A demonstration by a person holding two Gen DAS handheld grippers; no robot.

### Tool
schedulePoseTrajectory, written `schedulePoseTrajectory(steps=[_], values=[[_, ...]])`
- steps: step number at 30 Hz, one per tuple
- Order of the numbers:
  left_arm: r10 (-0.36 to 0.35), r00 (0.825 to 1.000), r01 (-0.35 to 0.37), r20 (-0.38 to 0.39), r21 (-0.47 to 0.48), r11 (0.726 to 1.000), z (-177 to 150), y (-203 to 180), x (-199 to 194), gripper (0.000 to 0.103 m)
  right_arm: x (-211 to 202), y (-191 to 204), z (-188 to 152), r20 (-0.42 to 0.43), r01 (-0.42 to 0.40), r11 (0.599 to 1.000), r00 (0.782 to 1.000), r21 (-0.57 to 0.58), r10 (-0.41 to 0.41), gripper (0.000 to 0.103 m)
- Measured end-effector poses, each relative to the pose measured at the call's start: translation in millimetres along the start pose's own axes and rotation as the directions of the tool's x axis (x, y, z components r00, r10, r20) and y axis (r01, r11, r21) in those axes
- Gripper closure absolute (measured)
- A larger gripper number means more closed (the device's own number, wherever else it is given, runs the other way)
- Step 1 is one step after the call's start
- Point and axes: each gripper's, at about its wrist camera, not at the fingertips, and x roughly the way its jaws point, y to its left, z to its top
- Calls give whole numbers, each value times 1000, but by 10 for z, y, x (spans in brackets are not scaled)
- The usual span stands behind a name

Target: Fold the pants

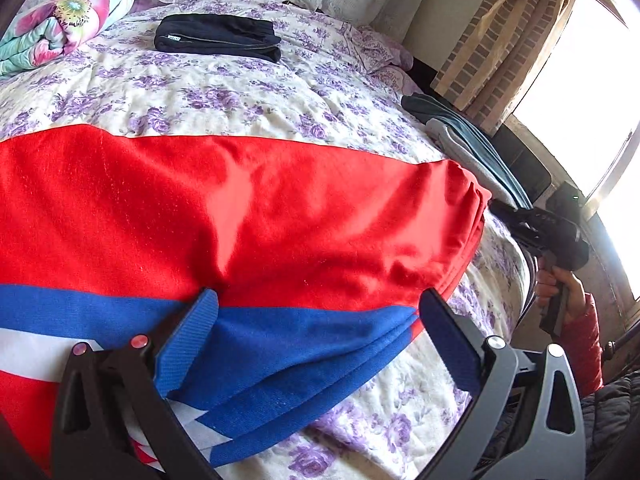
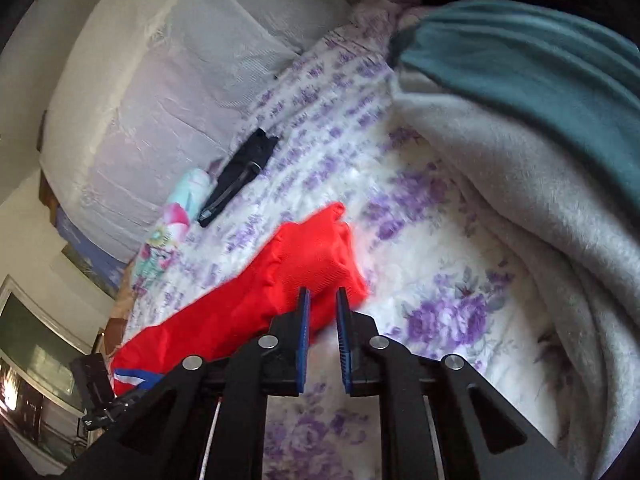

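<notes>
Red pants [image 1: 240, 208] with a blue and white side stripe lie flat across the flowered bed cover [image 1: 240, 92]. My left gripper [image 1: 320, 308] hovers open over the blue stripe, one finger on each side of it, gripping nothing. The layered leg end lies to the right, where my right gripper [image 1: 536, 228] meets it, held by a hand in a red sleeve [image 1: 580, 332]. In the right wrist view, my right gripper [image 2: 323, 300] has its pads nearly together on the corner of the red pants [image 2: 240, 312], with red cloth between the tips.
A folded black garment [image 1: 218, 36] and a rolled floral quilt [image 1: 60, 20] lie near the headboard. Grey and teal clothes [image 2: 520, 160] are heaped along the bed's right side. A curtain and a bright window [image 1: 580, 80] stand beyond that edge.
</notes>
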Motion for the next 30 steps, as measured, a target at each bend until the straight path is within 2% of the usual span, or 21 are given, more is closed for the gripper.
schedulePoseTrajectory(steps=[2,3,4,9,10,14,15,16,18,22,24,26,27,29,30], values=[[2,1000,-2,1,-6,1000,6,-1,4,5,-1,230,-2,-11,-67,996,998,-65,67,80],[3,1000,-3,2,-8,1000,7,-2,7,5,37,308,-21,-36,-115,991,993,-66,113,63],[6,1000,-6,3,-9,1000,6,-4,8,5,112,383,-57,-71,-159,986,985,-50,156,57],[10,1000,-10,8,-12,1000,-1,-8,-1,5,318,485,-271,-149,-190,981,970,40,194,57],[9,1000,-9,8,-13,1000,1,-7,0,5,383,466,-284,-161,-200,976,964,87,212,53],[5,1000,-5,12,-13,1000,2,-4,-6,5,633,430,-213,-179,-202,962,955,183,234,53],[2,1000,-2,14,-15,1000,1,1,-10,5,686,439,-194,-182,-212,958,952,192,247,54],[-1,1000,2,16,-16,1000,-2,3,-15,5,763,440,-163,-177,-221,953,950,206,258,69],[-11,1000,11,20,-21,1000,-6,16,-31,5,796,410,-159,-158,-217,948,953,234,258,93],[-50,996,56,77,-76,996,-24,115,-156,5,515,519,-134,-93,-280,939,948,201,303,94],[-99,988,112,118,-108,988,-41,187,-243,5,340,557,-126,-80,-290,943,949,162,305,94],[-123,984,138,128,-118,983,-52,220,-272,5,283,514,-178,-108,-251,960,958,124,265,93],[-122,985,136,121,-119,983,-53,219,-262,5,342,460,-233,-156,-211,973,962,94,224,91],[-107,988,119,108,-112,987,-49,190,-240,5,482,294,-410,-222,-103,993,968,58,113,94],[-94,990,105,102,-107,989,-51,172,-234,5,469,249,-449,-200,-135,988,968,80,149,91]])
